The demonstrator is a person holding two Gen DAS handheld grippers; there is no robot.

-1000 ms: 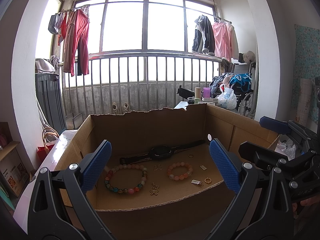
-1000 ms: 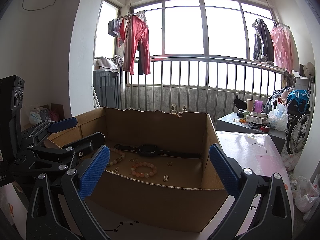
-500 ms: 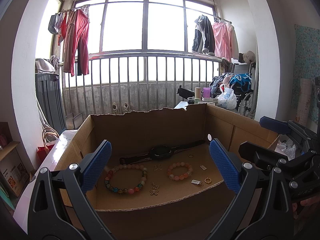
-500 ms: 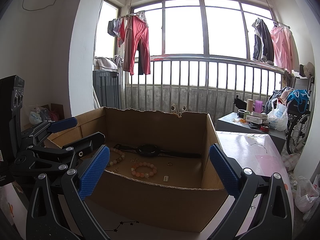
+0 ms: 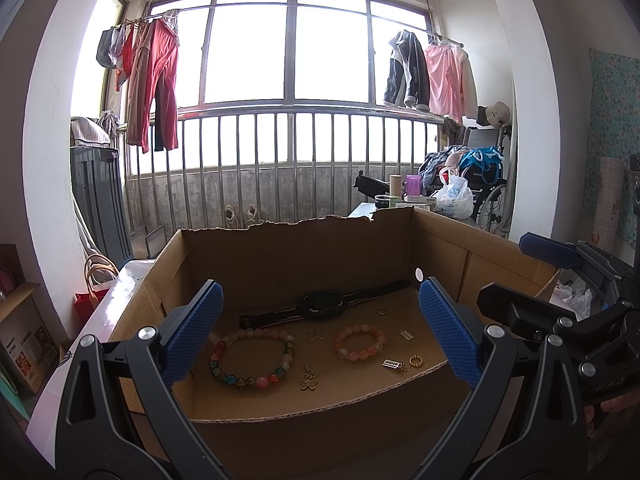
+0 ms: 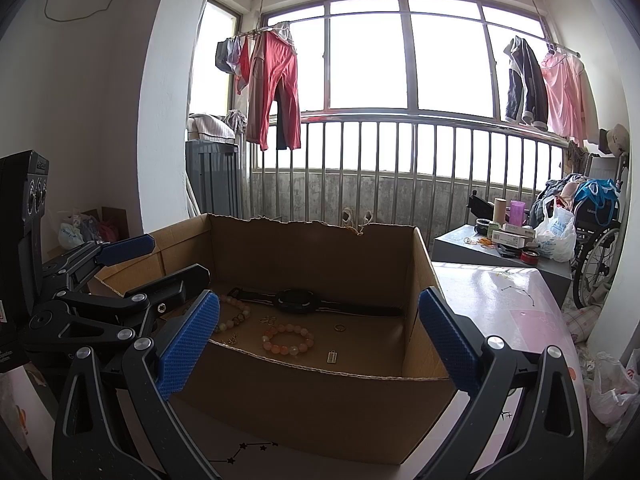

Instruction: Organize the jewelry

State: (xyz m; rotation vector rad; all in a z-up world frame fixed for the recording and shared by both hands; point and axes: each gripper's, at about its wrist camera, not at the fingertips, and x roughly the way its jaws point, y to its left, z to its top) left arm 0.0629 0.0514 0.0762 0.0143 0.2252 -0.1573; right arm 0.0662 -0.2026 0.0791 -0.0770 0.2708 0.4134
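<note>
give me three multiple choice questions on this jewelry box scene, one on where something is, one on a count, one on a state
1. Where does the black watch lie in the cardboard box?
A. near the back wall
B. on the front rim
C. outside the box

2. How many beaded bracelets are in the box?
A. one
B. two
C. four

3. What state is the left gripper in?
A. shut on a ring
B. shut, holding nothing
C. open, holding nothing

Answers:
1 A, the watch stretches along the floor behind the other pieces.
2 B, a multicolour bracelet and a smaller peach bracelet.
3 C, its blue pads stand wide apart with nothing between them.
</note>
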